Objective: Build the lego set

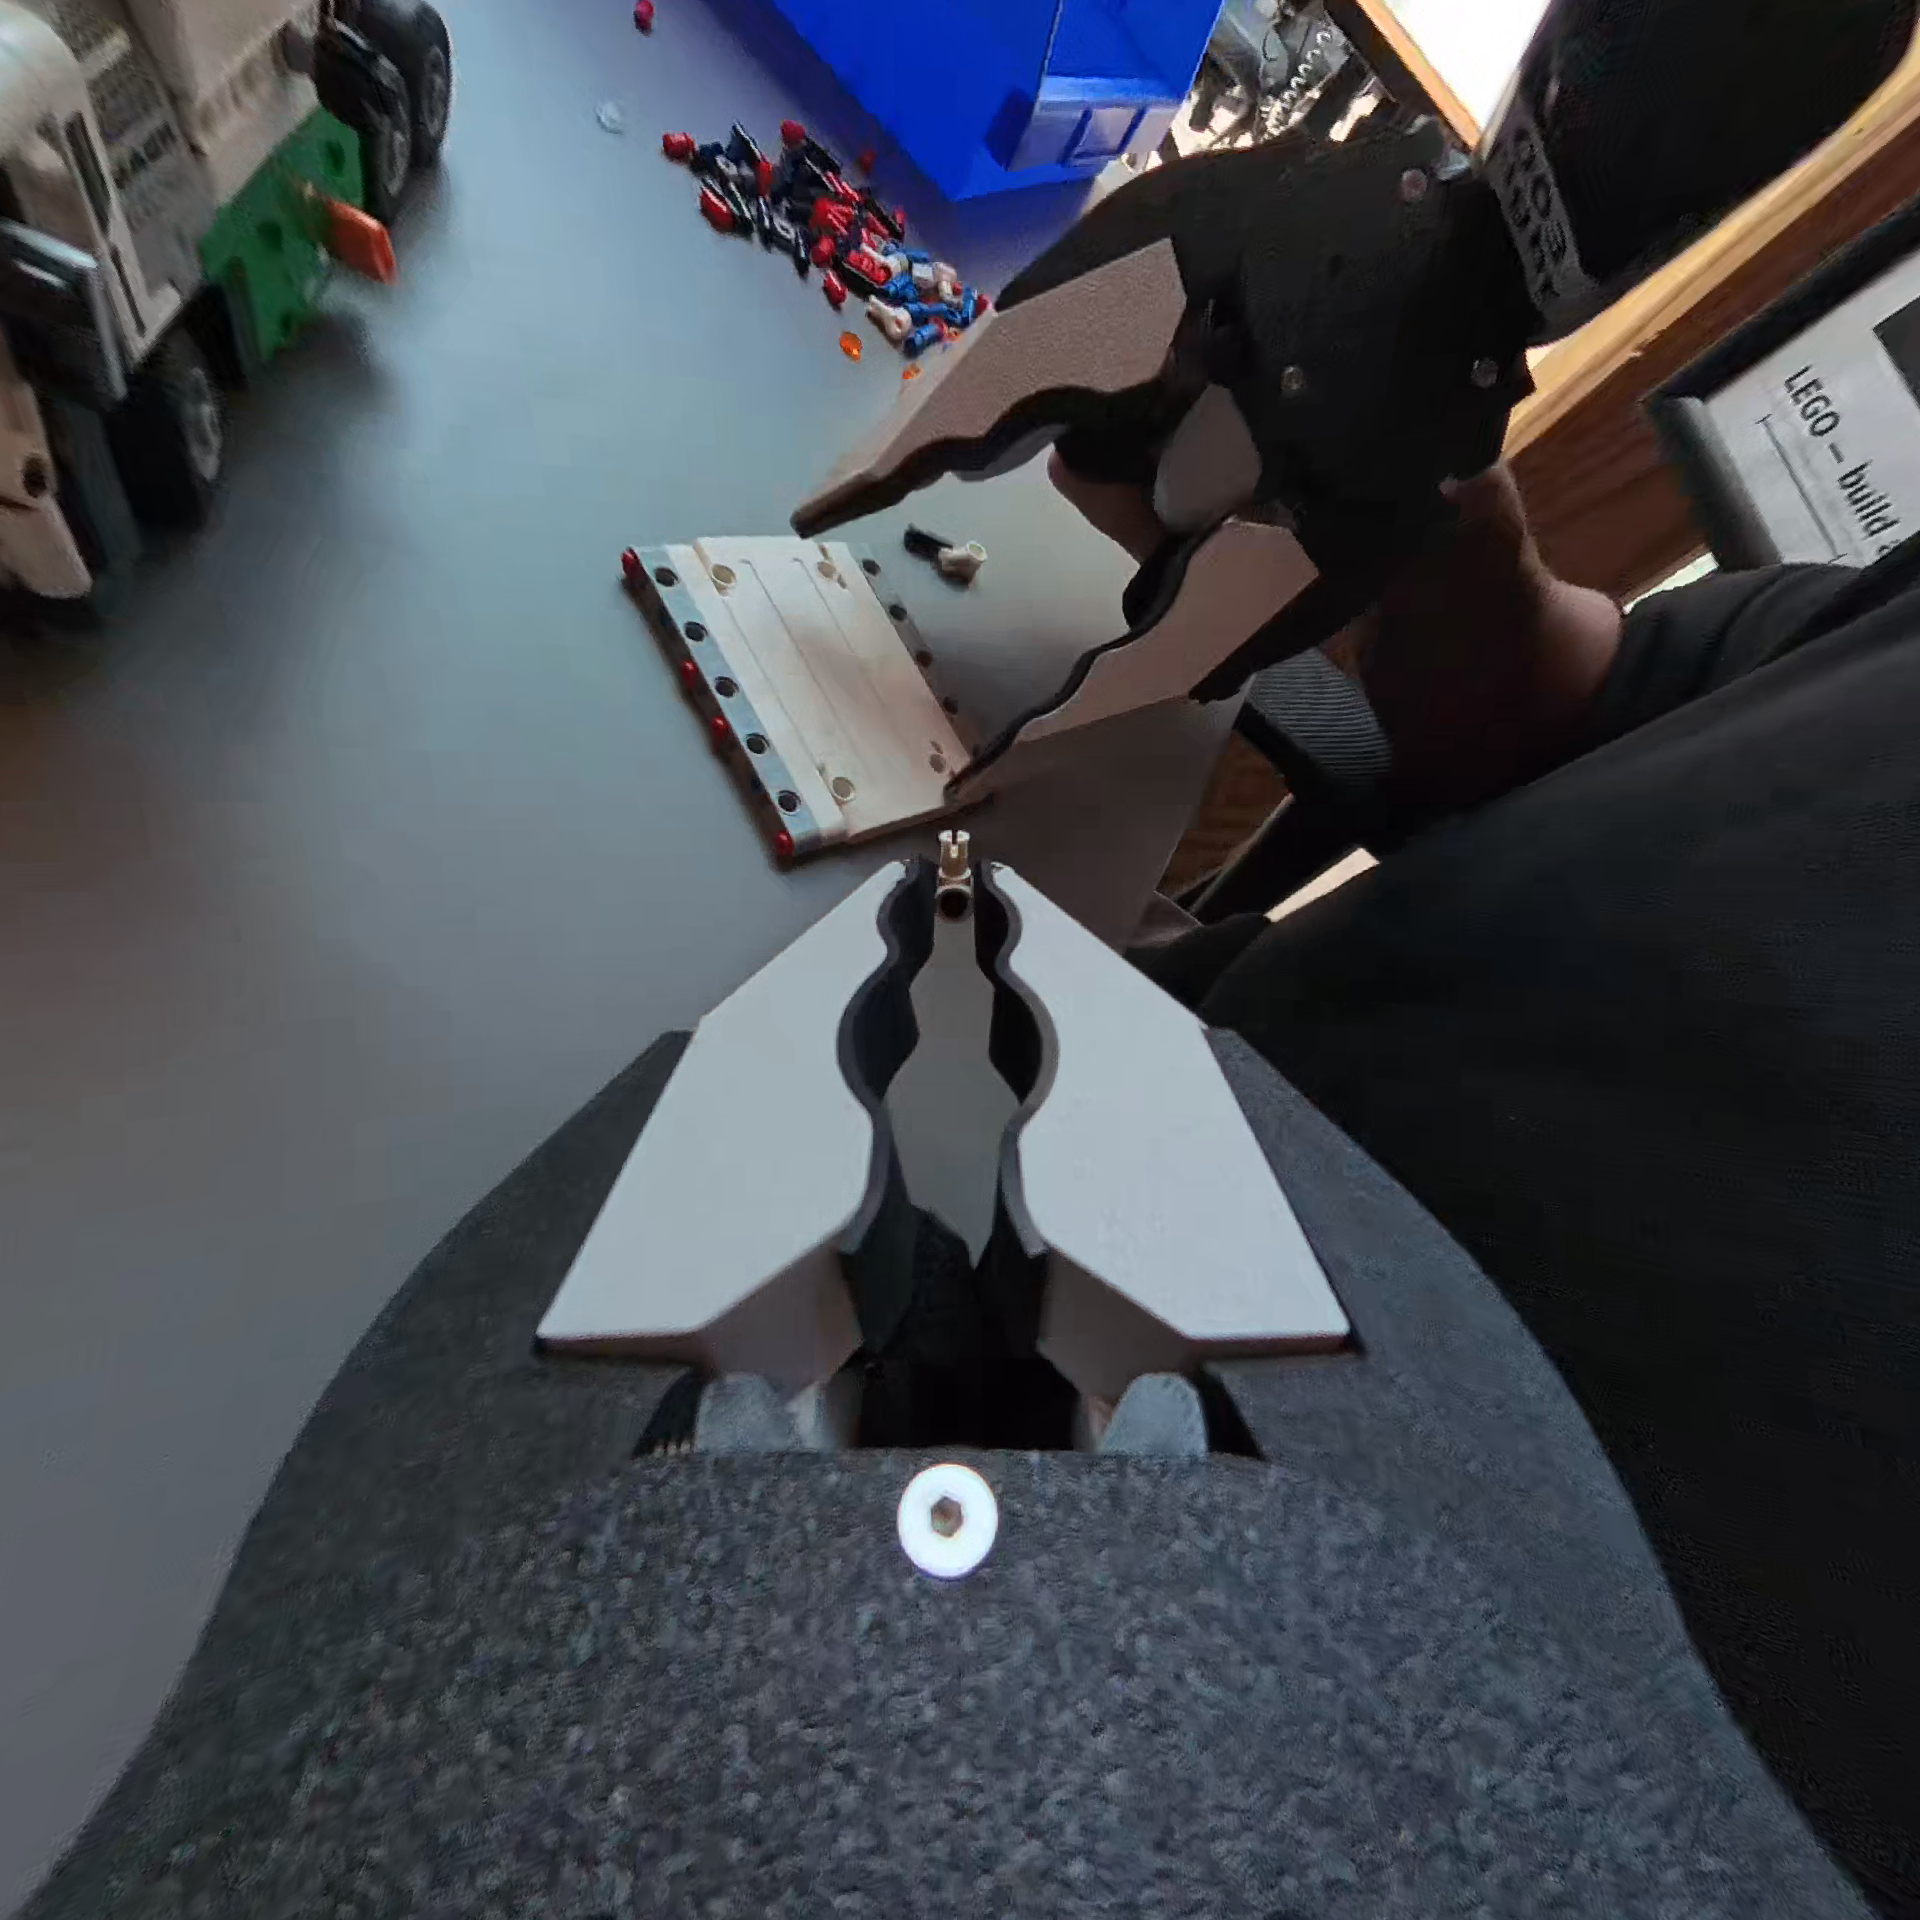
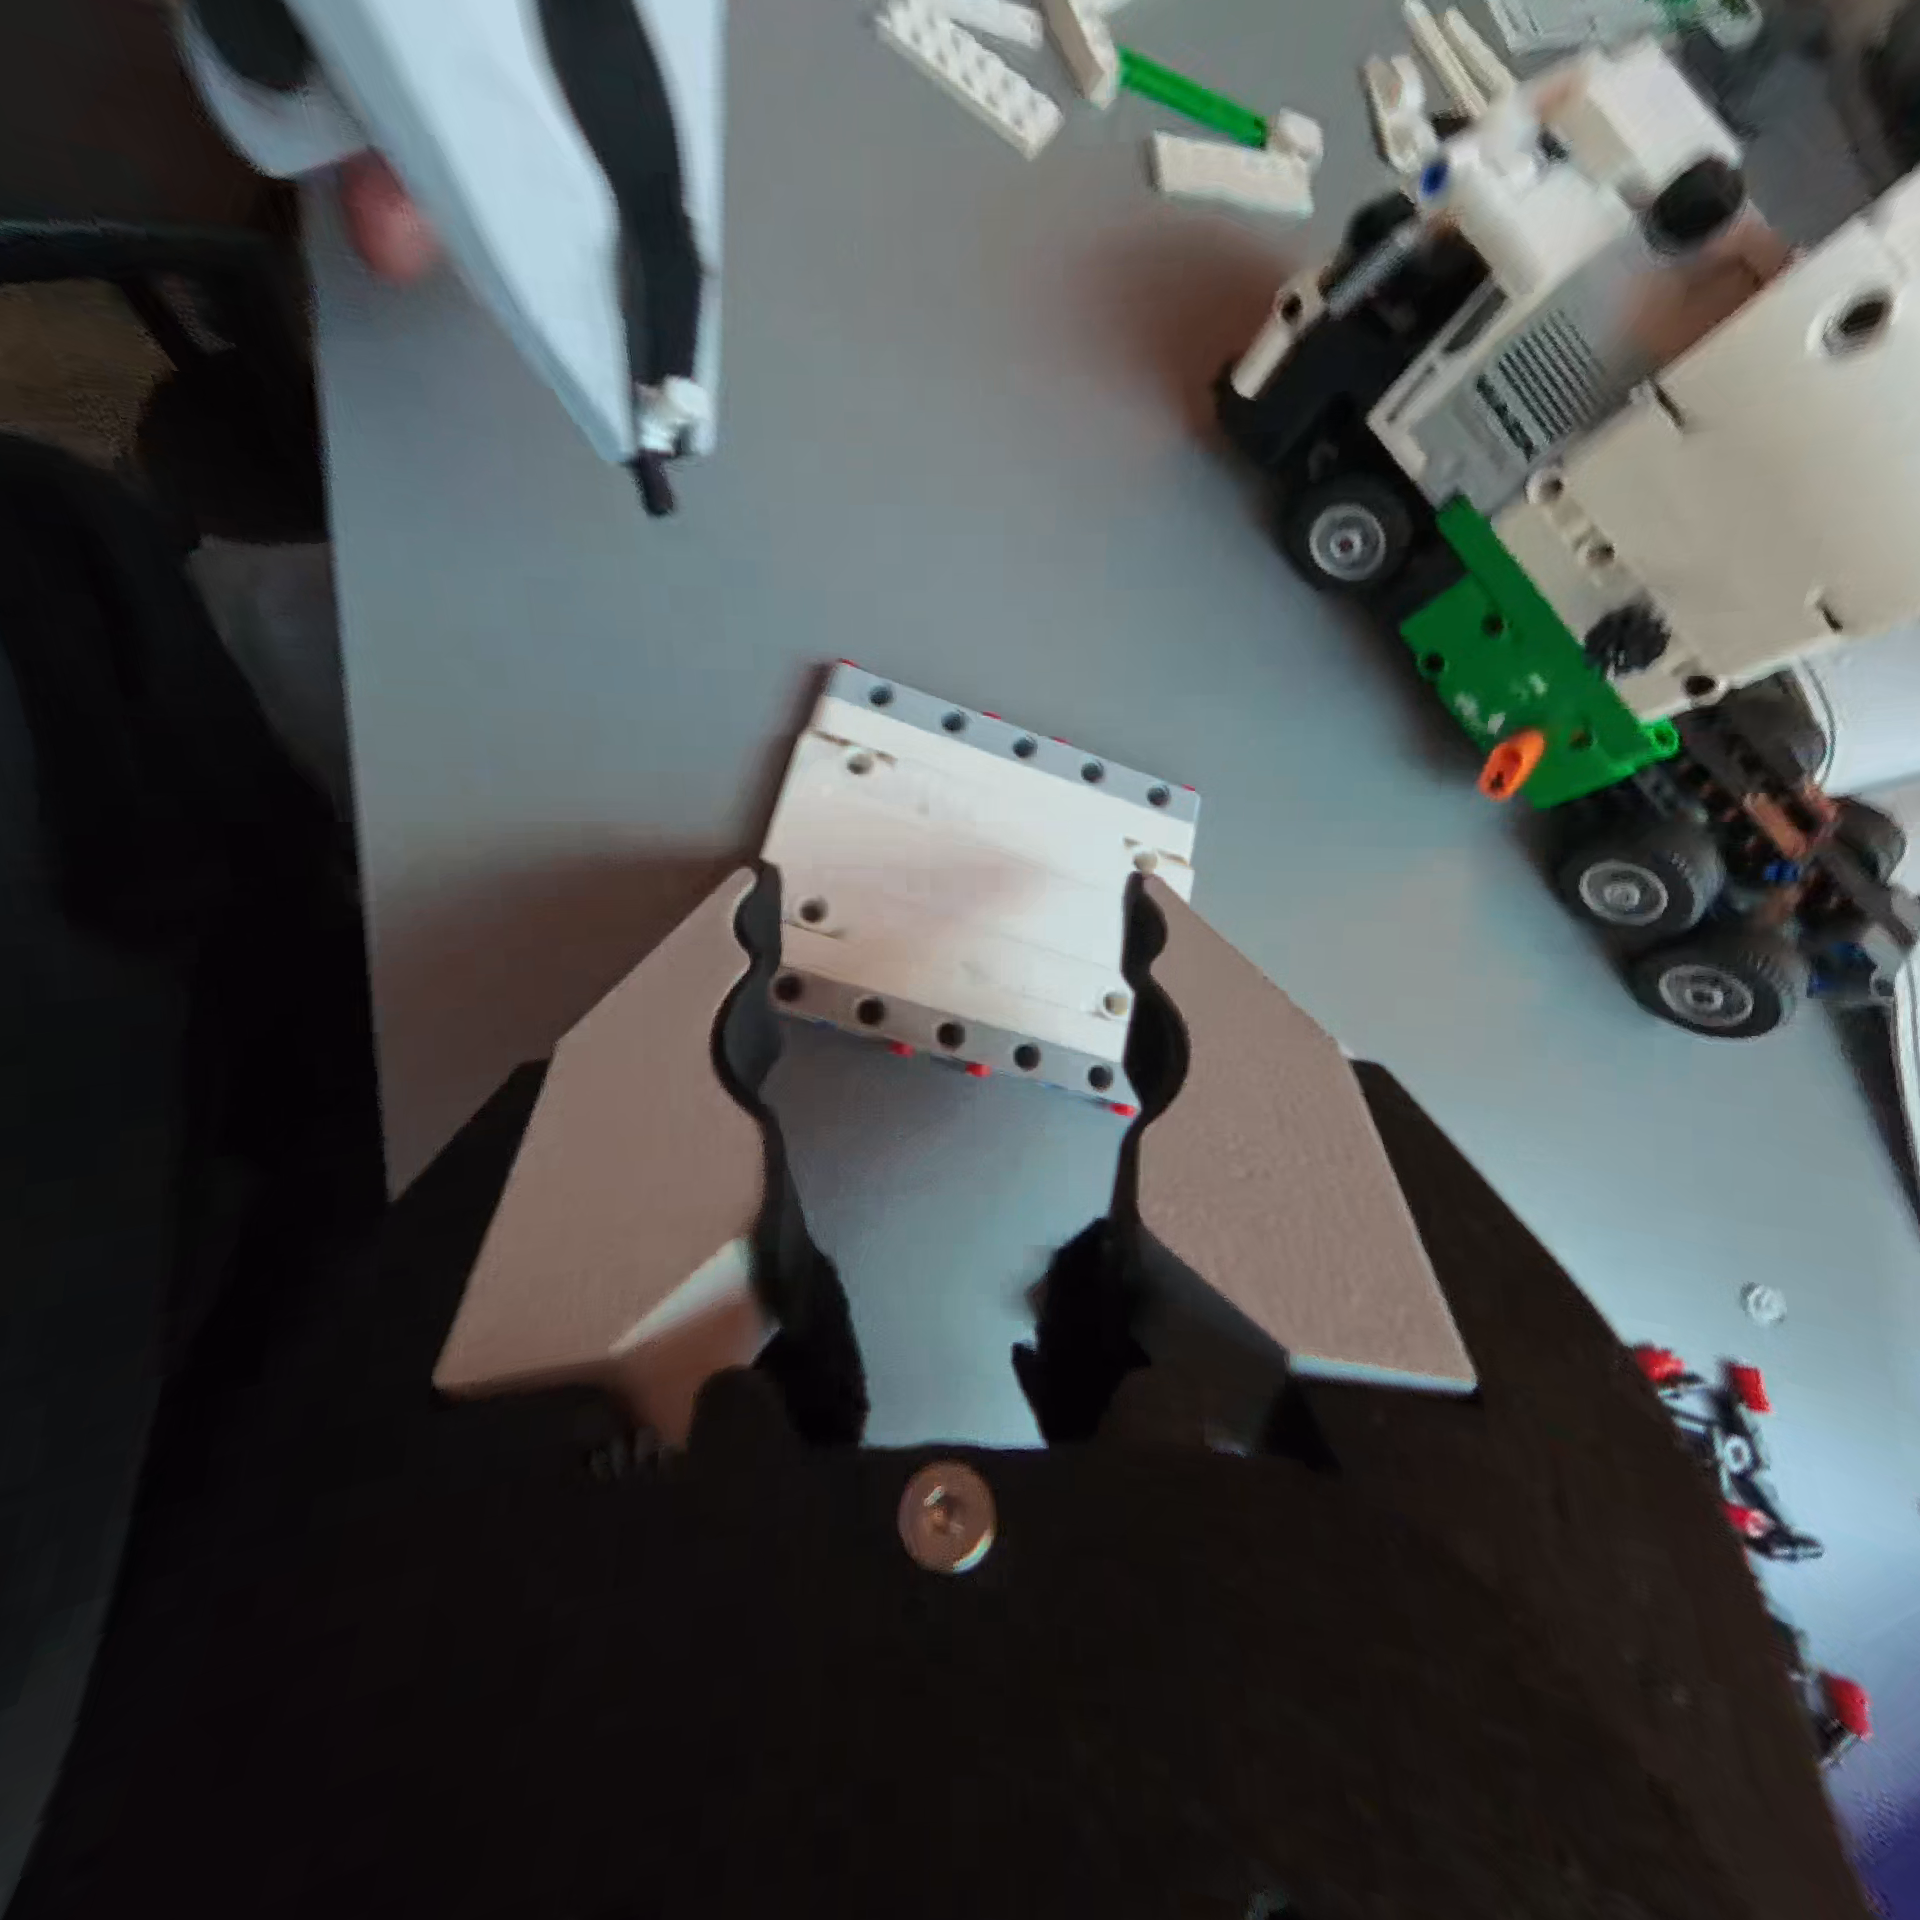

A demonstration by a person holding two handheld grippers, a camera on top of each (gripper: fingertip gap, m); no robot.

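- A small tan pin (image 1: 952,871) is being pinched by the left gripper (image 1: 950,883) just beside the white panel (image 2: 977,894)
- The panel, lying near the bench (image 2: 935,520) edge, is being straddled by the spread right gripper (image 2: 943,883)

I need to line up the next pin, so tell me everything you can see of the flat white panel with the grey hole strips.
The flat white rectangular plastic panel lies flat on the grey table. Grooves run along its top; grey strips with round holes edge two opposite sides, red pin ends showing along them. The open right hand-held gripper straddles it, fingers beside two opposite edges. The left hand-held gripper, holding a small tan pin, is just off one corner.
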